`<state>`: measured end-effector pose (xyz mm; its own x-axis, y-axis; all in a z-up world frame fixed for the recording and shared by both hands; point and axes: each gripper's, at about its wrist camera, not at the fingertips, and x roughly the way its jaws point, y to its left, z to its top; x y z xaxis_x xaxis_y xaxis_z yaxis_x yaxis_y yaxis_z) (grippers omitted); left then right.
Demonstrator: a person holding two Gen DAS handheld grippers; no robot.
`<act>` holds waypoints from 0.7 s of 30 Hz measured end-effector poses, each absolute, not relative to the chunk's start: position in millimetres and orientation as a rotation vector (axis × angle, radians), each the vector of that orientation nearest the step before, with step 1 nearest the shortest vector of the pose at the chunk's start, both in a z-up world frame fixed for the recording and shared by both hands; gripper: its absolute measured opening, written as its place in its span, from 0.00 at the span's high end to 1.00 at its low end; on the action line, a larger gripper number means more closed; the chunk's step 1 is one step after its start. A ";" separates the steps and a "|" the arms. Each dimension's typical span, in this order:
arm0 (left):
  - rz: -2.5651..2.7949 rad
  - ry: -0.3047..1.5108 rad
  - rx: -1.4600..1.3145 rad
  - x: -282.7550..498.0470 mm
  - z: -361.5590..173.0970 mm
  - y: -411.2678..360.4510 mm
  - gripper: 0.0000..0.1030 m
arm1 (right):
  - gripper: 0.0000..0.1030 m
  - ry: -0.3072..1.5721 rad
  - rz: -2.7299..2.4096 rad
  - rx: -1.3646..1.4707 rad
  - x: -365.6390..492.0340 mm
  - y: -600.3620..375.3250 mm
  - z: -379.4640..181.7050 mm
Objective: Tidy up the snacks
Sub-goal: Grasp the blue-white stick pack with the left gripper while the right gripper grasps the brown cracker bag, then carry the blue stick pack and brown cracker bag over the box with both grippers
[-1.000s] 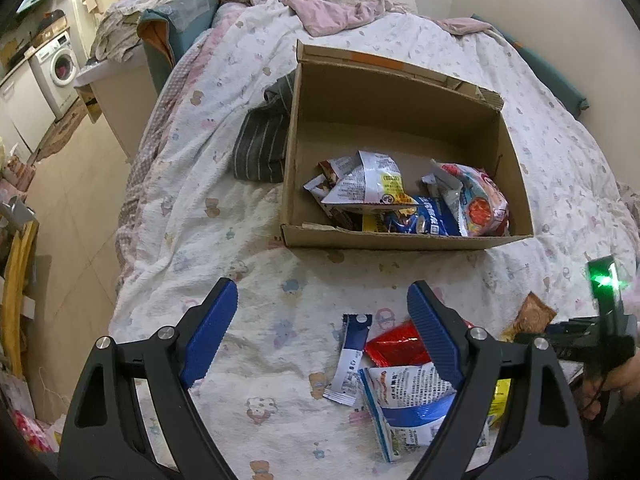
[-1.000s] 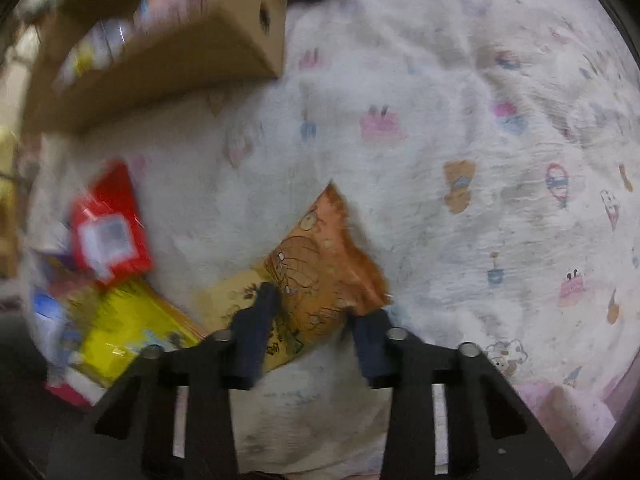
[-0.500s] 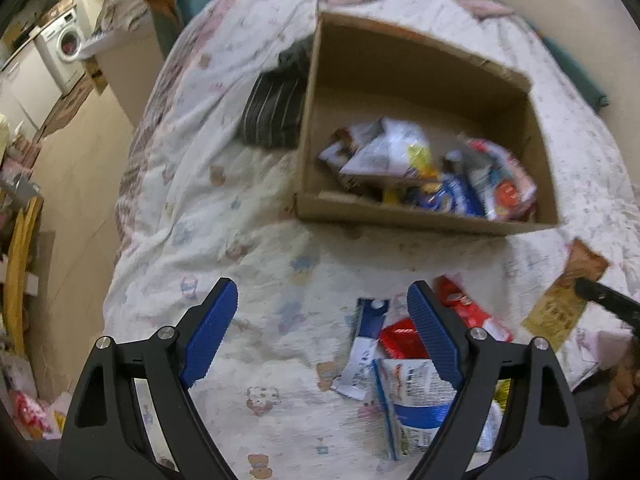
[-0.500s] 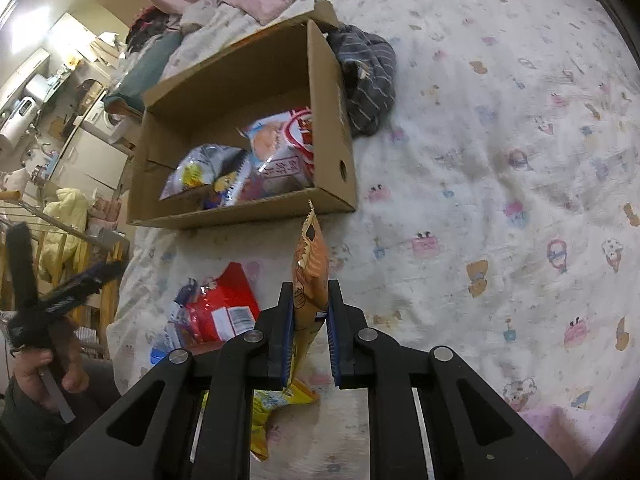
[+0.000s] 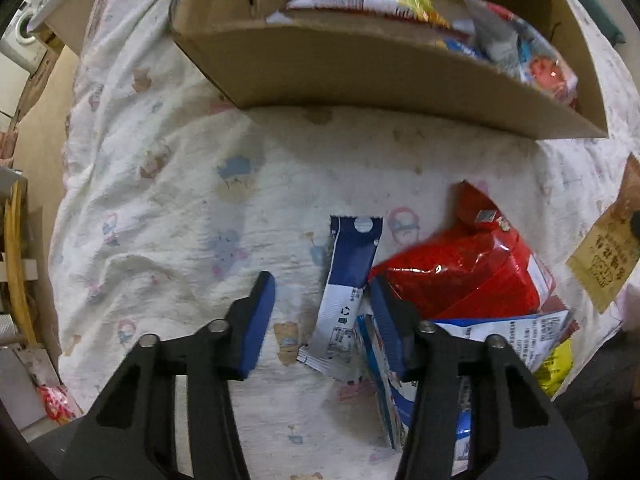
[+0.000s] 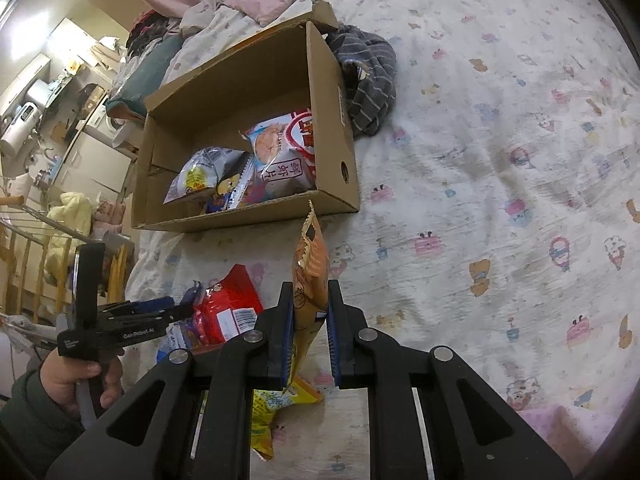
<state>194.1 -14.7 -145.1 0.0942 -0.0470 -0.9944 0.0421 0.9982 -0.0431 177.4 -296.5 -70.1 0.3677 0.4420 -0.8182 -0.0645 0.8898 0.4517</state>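
An orange packet (image 6: 309, 276) is held upright, clamped in the right gripper (image 6: 308, 332), with the box (image 6: 334, 128) ahead and leftward; the left gripper (image 5: 322, 308) is spread over a blue sachet (image 5: 346, 292).

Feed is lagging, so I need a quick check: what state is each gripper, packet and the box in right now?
Right gripper: shut on orange packet, lifted off the bed.
Left gripper: open, astride blue-white sachet.
Red bag: lying on the bedspread.
Cardboard box: open-topped, partly filled.

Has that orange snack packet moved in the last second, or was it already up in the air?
Yes. The orange snack packet lay flat on the patterned bedsheet a second ago; now the right gripper holds it upright above the sheet, pointing toward the cardboard box.
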 end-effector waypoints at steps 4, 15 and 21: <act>-0.072 1.489 0.039 193.2 -152.1 -21.6 0.86 | 0.85 1.145 0.325 0.371 177.9 -297.5 -68.2; -0.017 1.405 -0.015 191.0 -134.3 -3.1 0.86 | 0.85 1.130 0.345 0.361 177.3 -290.8 -62.1; 0.019 1.354 -0.034 187.3 -118.5 9.7 0.86 | 0.85 1.070 0.369 0.371 174.4 -284.5 -47.3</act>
